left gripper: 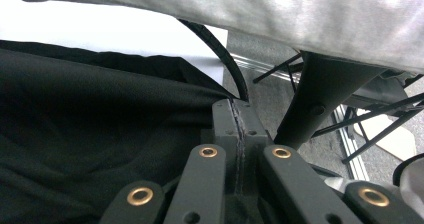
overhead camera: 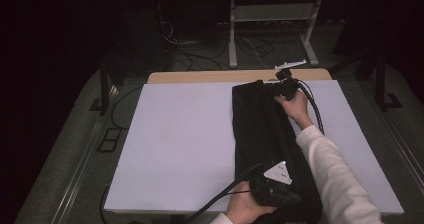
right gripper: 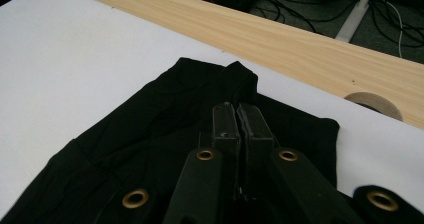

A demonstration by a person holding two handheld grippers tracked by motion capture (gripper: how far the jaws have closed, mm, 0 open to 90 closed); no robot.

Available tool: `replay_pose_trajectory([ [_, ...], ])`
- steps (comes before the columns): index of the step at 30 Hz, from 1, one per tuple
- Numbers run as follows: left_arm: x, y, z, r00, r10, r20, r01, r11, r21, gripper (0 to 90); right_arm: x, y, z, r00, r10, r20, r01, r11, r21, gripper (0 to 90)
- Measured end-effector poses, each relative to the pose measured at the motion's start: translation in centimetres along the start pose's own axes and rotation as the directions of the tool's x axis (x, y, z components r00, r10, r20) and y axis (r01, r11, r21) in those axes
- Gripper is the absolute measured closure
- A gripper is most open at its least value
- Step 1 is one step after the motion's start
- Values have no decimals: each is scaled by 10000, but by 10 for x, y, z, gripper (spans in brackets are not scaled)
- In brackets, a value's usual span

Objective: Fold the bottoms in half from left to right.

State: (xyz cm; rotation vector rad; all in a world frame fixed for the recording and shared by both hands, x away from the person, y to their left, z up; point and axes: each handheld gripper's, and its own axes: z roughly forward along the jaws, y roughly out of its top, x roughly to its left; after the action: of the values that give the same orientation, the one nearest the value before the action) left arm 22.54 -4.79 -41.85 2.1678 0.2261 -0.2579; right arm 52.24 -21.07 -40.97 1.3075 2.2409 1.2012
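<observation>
Jaws pressed together on both grippers, each resting at one end of a folded black garment (overhead camera: 267,134) on the white-covered bench (overhead camera: 180,144).

At the near end, the left gripper (left gripper: 239,134) lies over the cloth's edge with its jaws fully closed; whether they pinch fabric I cannot tell. At the far end, the right gripper (right gripper: 241,121) sits clenched on the cloth just short of a raised fold (right gripper: 235,74). The garment is matte black, folded into a long strip running front to back on the right half of the bench, softly creased. It looks light, limp and easily bunched; best taken at corners or the folded edge, both ends together.
</observation>
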Motion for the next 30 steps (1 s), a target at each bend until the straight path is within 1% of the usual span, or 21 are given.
replay_pose_trajectory([
  [4,1,3,6,9999,-114,1,114,9999,52,889,-4,-1,-3,10000,88,35,-88,10000,-38,861],
  [6,1,6,9,10000,-42,-53,43,9998,210,889,-7,-2,-5,9999,92,44,-92,9999,-85,861],
  [10,1,9,15,10000,-23,-51,24,9996,265,888,-12,-4,-8,9998,170,46,-169,9996,-224,860],
  [11,2,10,17,10000,40,-53,-39,9996,281,888,-14,-4,-8,9998,196,46,-194,9996,-224,860],
  [12,2,11,18,10000,-19,-42,21,9997,252,888,-15,-5,-9,9998,220,30,-219,9995,-248,860],
  [14,3,12,22,10000,-33,-71,36,9992,387,888,-18,-6,-9,9997,246,31,-245,9993,-285,860],
  [16,3,13,26,9999,-27,-108,32,9988,486,888,-20,-7,-9,9995,311,32,-309,9991,-282,860],
  [19,4,15,31,10000,-27,-52,30,9982,604,888,-21,-9,-9,9996,267,109,-264,9994,-233,860],
  [24,4,19,36,10000,-11,-90,17,9977,680,888,-23,-9,-12,9996,249,139,-245,9994,-259,860],
  [28,5,20,39,9999,-109,-112,117,9971,753,888,-23,-9,-11,9996,234,164,-230,9995,-236,860],
  [30,6,21,41,9995,-286,-147,296,9967,758,888,-24,-10,-11,9996,230,156,-227,9995,-237,860],
])
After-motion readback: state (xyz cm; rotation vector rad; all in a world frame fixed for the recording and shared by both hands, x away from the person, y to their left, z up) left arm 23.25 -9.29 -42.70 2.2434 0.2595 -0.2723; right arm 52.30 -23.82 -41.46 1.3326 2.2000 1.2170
